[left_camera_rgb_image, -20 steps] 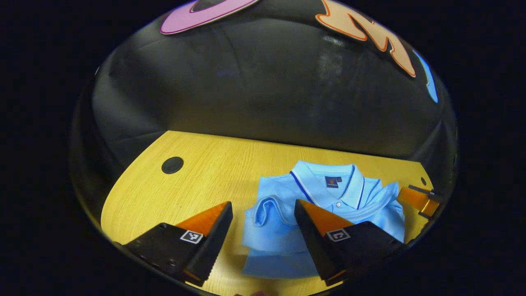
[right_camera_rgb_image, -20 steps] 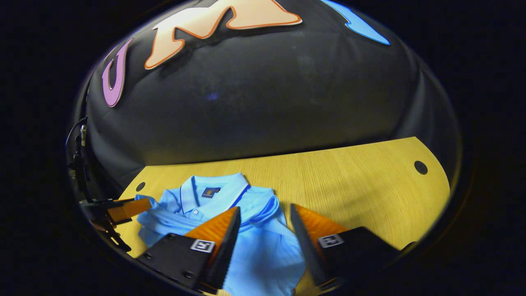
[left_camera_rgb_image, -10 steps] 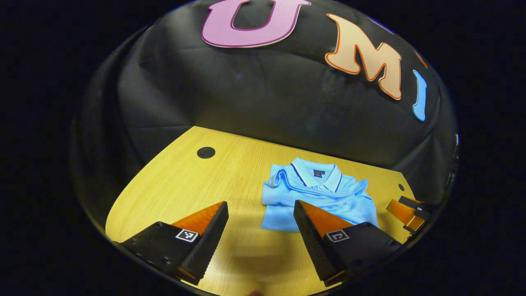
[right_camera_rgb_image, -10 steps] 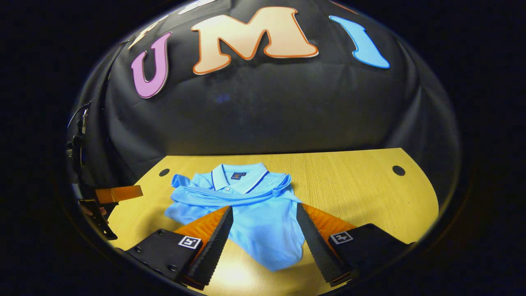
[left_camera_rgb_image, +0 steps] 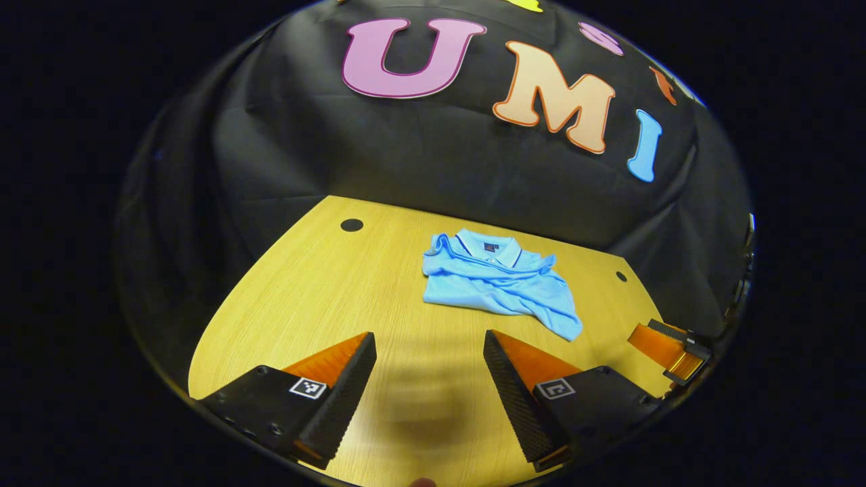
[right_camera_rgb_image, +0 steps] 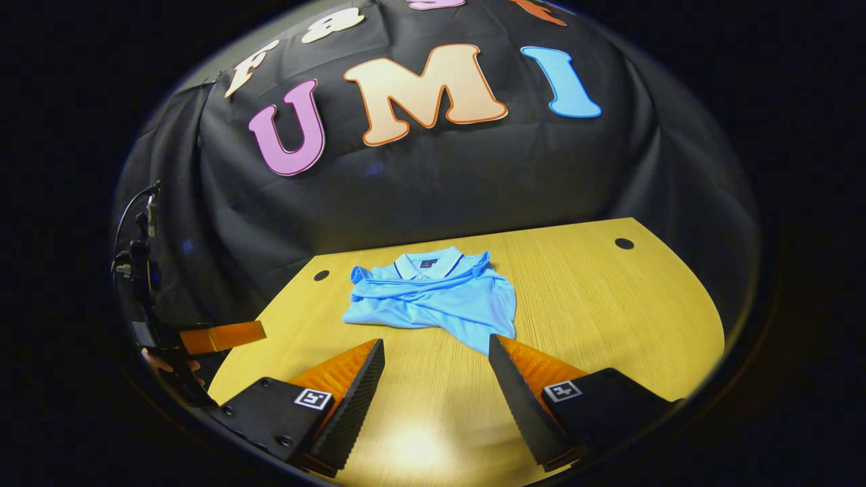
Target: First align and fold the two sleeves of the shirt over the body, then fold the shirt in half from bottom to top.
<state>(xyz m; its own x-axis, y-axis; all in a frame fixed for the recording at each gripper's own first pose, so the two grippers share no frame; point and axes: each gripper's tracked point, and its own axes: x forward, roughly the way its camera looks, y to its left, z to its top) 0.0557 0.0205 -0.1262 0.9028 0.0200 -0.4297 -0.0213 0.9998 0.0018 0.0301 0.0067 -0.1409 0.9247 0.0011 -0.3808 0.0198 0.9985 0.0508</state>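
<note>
right gripper view: folded shirt (right_camera_rgb_image: 433, 297), collar (right_camera_rgb_image: 428, 263) seemingly wallward

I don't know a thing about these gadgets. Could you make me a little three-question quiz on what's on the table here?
1. True or false: the shirt lies with its collar toward the booth wall.
2. The left gripper has its jaws: A) spread with nothing between, B) closed on cloth, C) closed on the table.
3. Fill in: the right gripper has its jaws ____.

Key: 1 true; 2 A; 3 open, with only bare table between them.
</note>
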